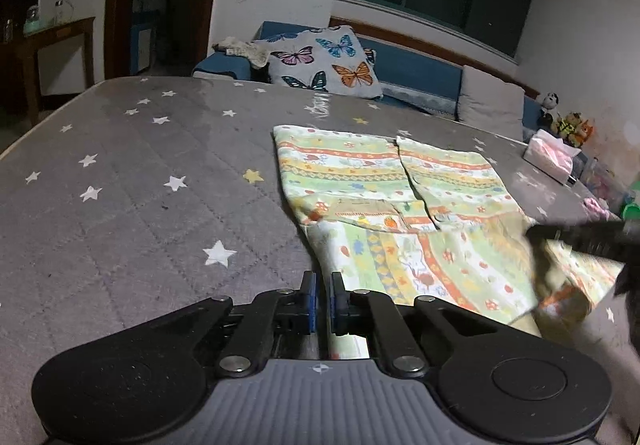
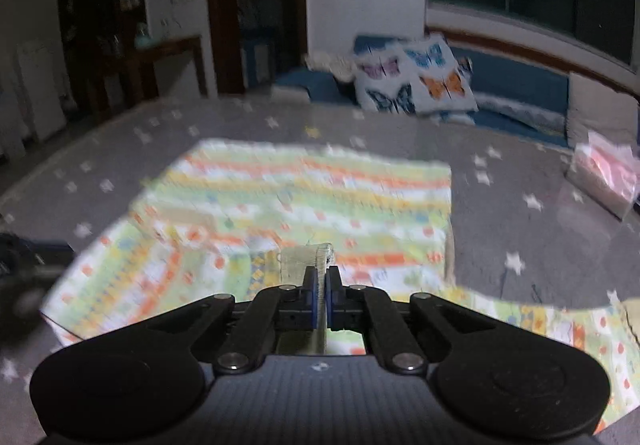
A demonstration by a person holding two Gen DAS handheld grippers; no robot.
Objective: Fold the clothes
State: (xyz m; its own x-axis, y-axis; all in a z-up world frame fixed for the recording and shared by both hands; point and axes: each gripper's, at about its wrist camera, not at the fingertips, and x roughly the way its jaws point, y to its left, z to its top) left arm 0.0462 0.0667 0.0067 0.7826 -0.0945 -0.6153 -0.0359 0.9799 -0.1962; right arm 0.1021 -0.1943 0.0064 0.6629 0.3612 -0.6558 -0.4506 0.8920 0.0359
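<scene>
A: At the near edge, right gripper [image 2: 321, 277] was clamped on a hem of the garment [image 2: 304, 197]; left gripper [image 1: 323, 285] nearly closed, whether it pinched cloth I couldn't tell.

B: Garment lay on the starred mat [image 1: 120, 165]. Looked thin, limp, light; take corners, not mid-panel.

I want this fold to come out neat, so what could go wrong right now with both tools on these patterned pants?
1. The right tool pinches only a narrow waistband strip of the patterned pants; it may slip out.
2. The left tool grips just the edge, so uneven pulling could skew the fold.
3. The right wrist view is motion-blurred; a fast swing might drag cloth toward the tissue pack.
</scene>
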